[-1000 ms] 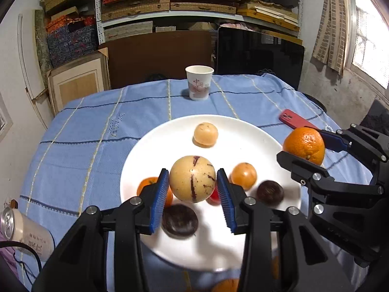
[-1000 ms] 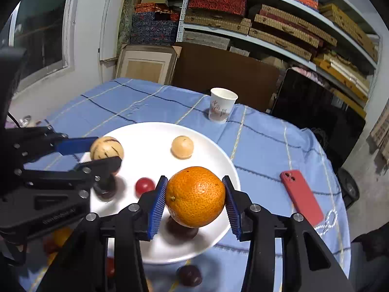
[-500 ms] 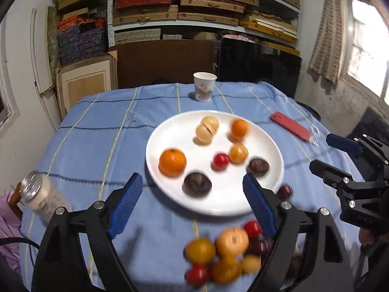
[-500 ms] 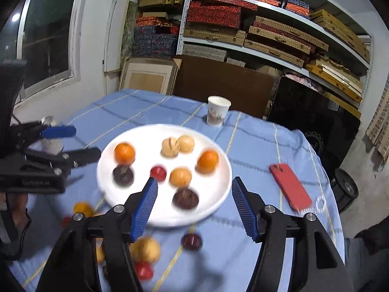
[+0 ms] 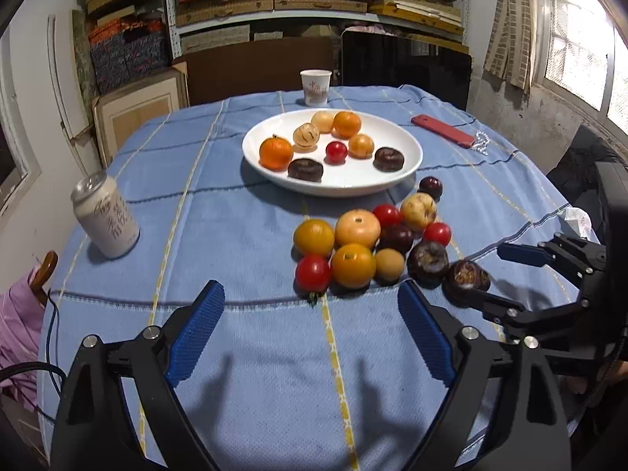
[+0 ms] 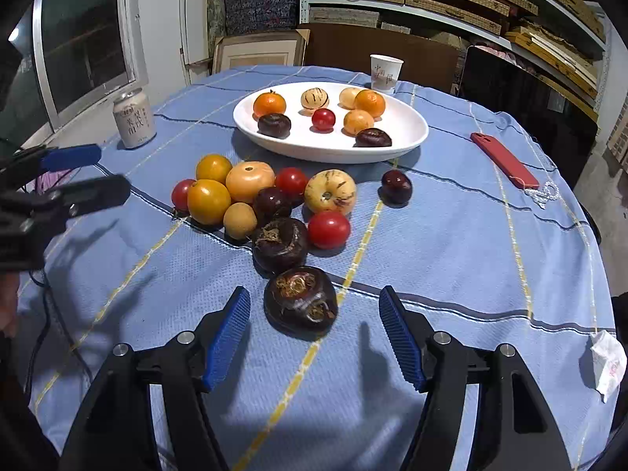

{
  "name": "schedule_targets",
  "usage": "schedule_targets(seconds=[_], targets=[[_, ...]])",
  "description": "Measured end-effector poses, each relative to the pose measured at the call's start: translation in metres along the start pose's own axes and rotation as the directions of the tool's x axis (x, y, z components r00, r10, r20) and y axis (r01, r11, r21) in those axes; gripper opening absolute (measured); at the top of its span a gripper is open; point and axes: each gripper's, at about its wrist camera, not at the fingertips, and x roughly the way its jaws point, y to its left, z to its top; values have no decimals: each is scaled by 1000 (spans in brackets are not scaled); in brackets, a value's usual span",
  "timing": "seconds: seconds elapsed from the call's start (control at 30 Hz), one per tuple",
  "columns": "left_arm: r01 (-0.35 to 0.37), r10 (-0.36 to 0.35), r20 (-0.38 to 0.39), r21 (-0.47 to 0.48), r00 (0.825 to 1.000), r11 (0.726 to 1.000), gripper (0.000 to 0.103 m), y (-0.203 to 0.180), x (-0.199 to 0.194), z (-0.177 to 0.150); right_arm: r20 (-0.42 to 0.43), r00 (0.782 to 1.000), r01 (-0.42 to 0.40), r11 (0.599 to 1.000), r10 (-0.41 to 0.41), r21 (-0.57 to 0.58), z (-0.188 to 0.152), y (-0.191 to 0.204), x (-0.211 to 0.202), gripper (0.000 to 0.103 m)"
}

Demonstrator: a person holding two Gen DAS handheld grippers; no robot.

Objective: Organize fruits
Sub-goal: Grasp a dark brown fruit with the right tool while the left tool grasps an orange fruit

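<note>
A white plate (image 5: 408,157) (image 6: 416,133) in the middle of the blue tablecloth holds several fruits: oranges, pale streaked ones, a red tomato and dark ones. A loose pile of fruits (image 5: 353,243) (image 6: 251,196) lies on the cloth in front of it. My left gripper (image 5: 314,337) hovers just short of the pile, its jaws opening, nothing between them. My right gripper (image 6: 314,333) is also opening; a dark round fruit (image 6: 300,300) (image 5: 467,276) sits on the cloth between its fingertips, untouched by the pads.
A drink can (image 5: 106,219) stands at the left, a paper cup (image 5: 315,86) behind the plate and a red phone (image 5: 441,130) at the right. Crumpled paper (image 6: 608,361) lies near the right table edge. Shelves and boards rise behind the table.
Both grippers let go of their fruits, the streaked pale one and the orange, which now lie on the plate. Both opened wide and drew back to the near side of the pile.
</note>
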Motion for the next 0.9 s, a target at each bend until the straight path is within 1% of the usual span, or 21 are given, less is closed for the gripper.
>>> schedule_targets(seconds=[0.03,0.07,0.1,0.13,0.2,0.27,0.37,0.43,0.5,0.53,0.57,0.6,0.63,0.7,0.8,0.87,0.9], targets=[[-2,2,-5,-2,1000,1000,88,0,0,-3,-10,1000,10,1000,-10,-4,0,2,4,68],[-6,6,-9,-2,1000,1000,88,1,2,-3,-21,1000,12,1000,-12,-3,1,3,8,66],[-11,11,-16,1,1000,1000,88,1,5,-4,-48,999,-7,1000,7,2,0,5,13,46],[-13,13,-21,7,1000,1000,88,0,7,-5,-41,999,-1,1000,1,6,0,6,12,45],[-19,20,-33,22,999,1000,88,-3,12,-4,-30,999,-14,1000,15,26,-2,4,7,45],[-32,33,-31,29,999,999,88,-5,17,-2,3,1000,-13,999,13,36,-6,2,-3,45],[-42,43,-30,31,999,999,88,-9,28,3,58,997,-56,998,55,21,-14,3,-19,45],[-32,33,-31,24,999,999,88,-12,36,7,74,993,-88,996,87,13,-20,4,-26,45],[-40,41,-28,34,999,999,88,-17,45,9,85,992,-98,995,96,15,-22,3,-30,45],[-52,53,-27,36,998,998,85,-18,50,10,85,991,-101,995,99,22,-22,2,-30,45],[-53,54,-34,31,998,998,76,-18,55,11,81,992,-104,994,102,31,-22,0,-29,45],[-43,44,-49,21,998,999,68,-16,60,11,76,991,-111,993,107,46,-22,-3,-28,45],[-17,17,-69,0,997,1000,68,-12,66,11,76,991,-119,991,114,54,-22,-5,-28,45],[13,-16,-73,-31,997,999,67,-7,69,12,79,989,-133,989,128,62,-21,-7,-27,45],[16,-16,-66,-7,998,1000,67,-14,71,12,79,988,-140,988,135,63,-22,-6,-27,45],[17,-15,-69,29,997,999,65,-23,74,11,82,987,-141,988,136,66,-23,-7,-27,45],[5,-2,-67,41,998,999,65,-25,75,10,84,987,-142,988,136,69,-23,-7,-28,45]])
